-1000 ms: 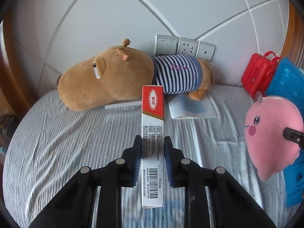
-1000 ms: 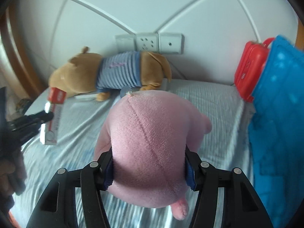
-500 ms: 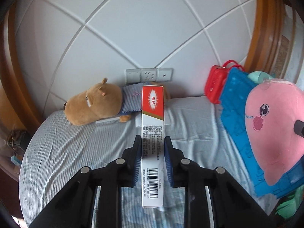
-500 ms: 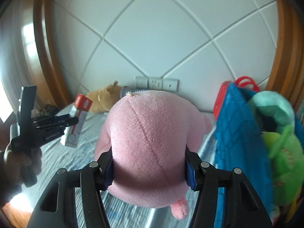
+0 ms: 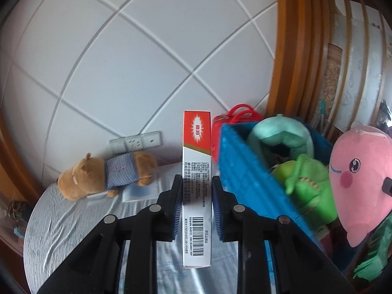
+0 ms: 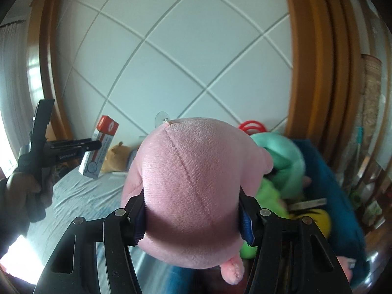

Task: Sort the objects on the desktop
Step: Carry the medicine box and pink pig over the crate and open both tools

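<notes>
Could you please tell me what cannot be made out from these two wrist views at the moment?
- Blue bin: its floor, hidden by green plush and mint pillow.
- Box in left claw: small print unreadable.
- Pink plush in right claw: face hidden, right wrist view.
- Red case: mostly behind box and bin.

Left tongs (image 5: 197,193) and right tongs (image 6: 192,216), both clamped, loaded.

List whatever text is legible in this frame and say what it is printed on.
Box in the left tool: red panel with two Chinese characters, too blurred to read; small print and barcode digits unreadable.
Brown bear's shirt: cursive stitching, illegible.
Left tool's body: white lettering, too small.
</notes>
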